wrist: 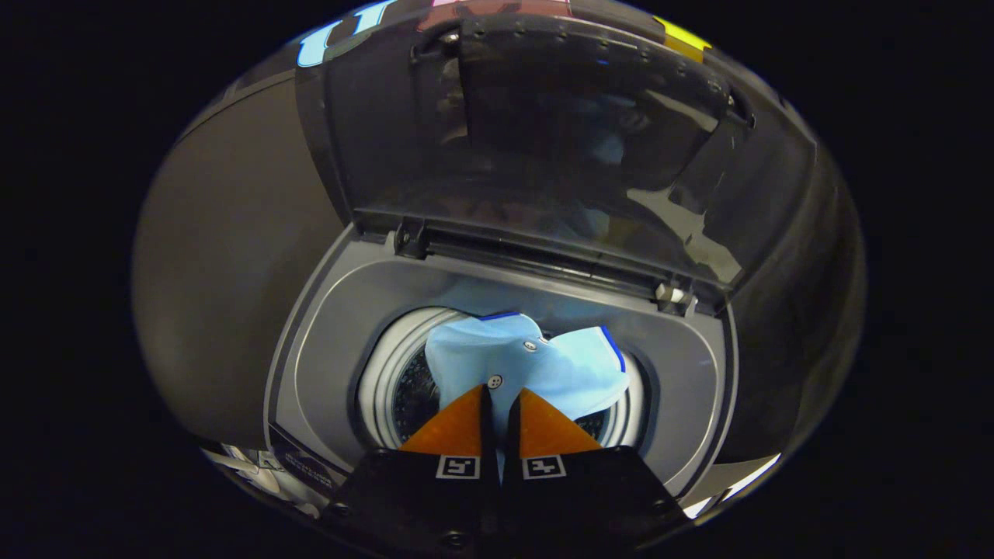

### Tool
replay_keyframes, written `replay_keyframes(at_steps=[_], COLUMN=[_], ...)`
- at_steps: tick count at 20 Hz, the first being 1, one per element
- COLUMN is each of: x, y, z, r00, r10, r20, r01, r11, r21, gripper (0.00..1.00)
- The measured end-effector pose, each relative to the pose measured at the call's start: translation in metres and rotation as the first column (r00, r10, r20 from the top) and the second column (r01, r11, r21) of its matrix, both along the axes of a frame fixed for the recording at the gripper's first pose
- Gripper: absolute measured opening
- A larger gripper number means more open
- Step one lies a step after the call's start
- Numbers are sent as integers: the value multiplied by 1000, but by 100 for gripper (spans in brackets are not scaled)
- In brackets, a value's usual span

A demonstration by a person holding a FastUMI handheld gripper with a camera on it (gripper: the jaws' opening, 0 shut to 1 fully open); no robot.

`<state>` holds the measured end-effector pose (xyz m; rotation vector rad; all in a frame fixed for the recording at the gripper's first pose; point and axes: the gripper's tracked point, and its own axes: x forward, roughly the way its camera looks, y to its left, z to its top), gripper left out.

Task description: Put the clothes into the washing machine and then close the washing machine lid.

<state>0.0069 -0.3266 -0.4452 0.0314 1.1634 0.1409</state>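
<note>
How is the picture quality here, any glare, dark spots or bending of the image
Gripper view: glare streaks across the raised lid, which mirrors the booth; fisheye bends the washing machine rim; the surroundings are dim, yet the light blue shirt is bright and sharp just ahead of the gripper, whose fingers pinch it.

Dim overall, brightest on the pale shirt and drum rim. Glare streaks and soft reflections across the raised lid. Deep shadow over the dark wall. Strong fisheye bending toward the edges. Sharp in the middle, slightly soft at the fingers, nearly closed with shirt cloth between.
</note>
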Motion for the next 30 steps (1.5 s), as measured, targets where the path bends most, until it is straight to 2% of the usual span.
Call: replay_keyframes(at_steps=[3, 5, 8, 10, 12, 14, 16, 20, 23, 25, 27, 30], x=[-7, -9, -9, -8, -9, 2, 6, 15, 36, 62, 96, 148], y=[2, 6, 10, 8, 3, -8, -14, -4, -6, -4, -5, -10], z=[-7, -13, -25, -24, -17, -3, 10, 59, 119, 169, 225, 284], r00=[999, 998, 993, 987, 989, 991, 989, 978, 958, 911, 838, 736], r10=[11, -7, -70, -88, -115, -131, -145, -204, -190, -164, -164, -185], r20=[-41, -67, -94, -135, -89, -9, 20, 42, 213, 379, 520, 651], r01=[-10, 9, 77, 101, 122, 131, 144, 193, 147, 92, 62, 50], r11=[1000, 1000, 994, 990, 988, 989, 987, 963, 968, 975, 976, 974], r21=[4, 27, 76, 95, 89, 74, 69, 186, 201, 200, 208, 220], gripper=[5, 5, 23, 61, 100, 100, 100, 100, 100, 100, 99, 99])
